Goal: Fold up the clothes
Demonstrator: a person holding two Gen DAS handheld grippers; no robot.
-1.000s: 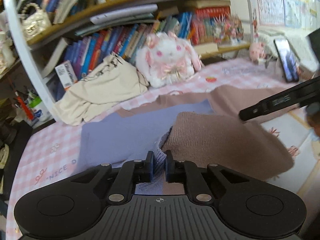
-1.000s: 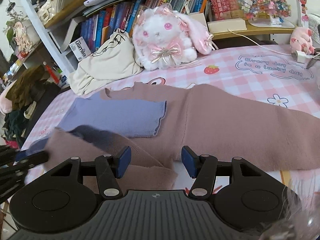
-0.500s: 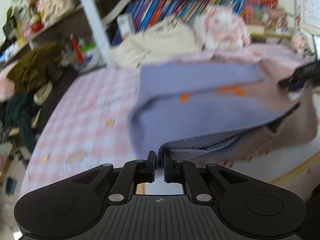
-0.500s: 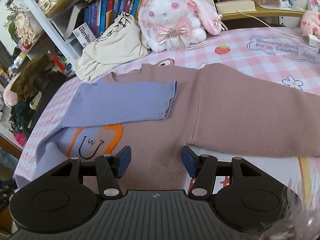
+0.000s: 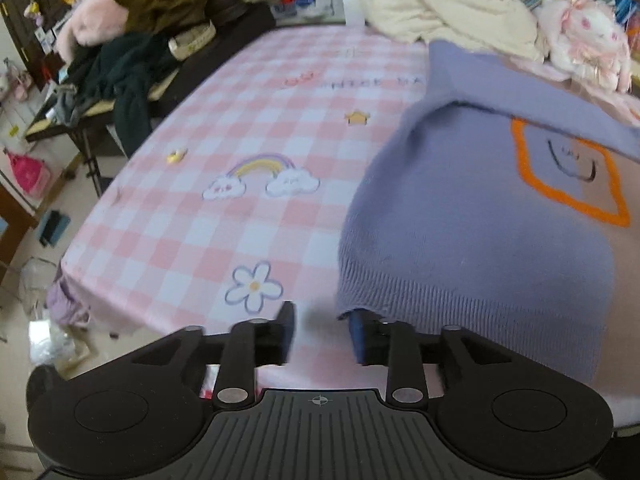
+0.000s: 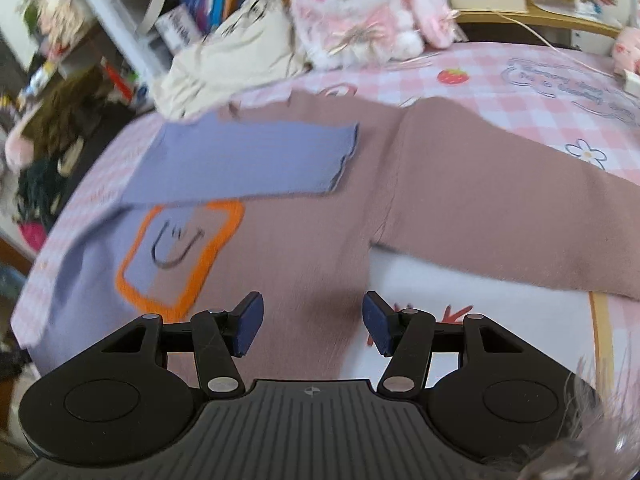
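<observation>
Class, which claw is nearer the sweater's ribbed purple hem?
Left. The left claw, opening, sits right at the purple hem; the right claw hovers over the brown half.

A: Sweater [image 5: 472, 240]?
B: Knit cloth, matt, lilac and mauve halves, ribbed hem, stitched orange outline.
A: Surface [image 5: 224, 216]?
B: Smooth printed cover, pink check, faint sheen.
A: Left tongs [image 5: 322, 334]?
B: Matt black plastic, ribbed body, dull metal rivets, blue pads look rubbery. Right tongs [image 6: 312, 324] same.
A: Rabbit [image 6: 356, 12]?
B: Fluffy plush, satin-like bow. Bag [image 6: 236, 60] is plain matt canvas.
</observation>
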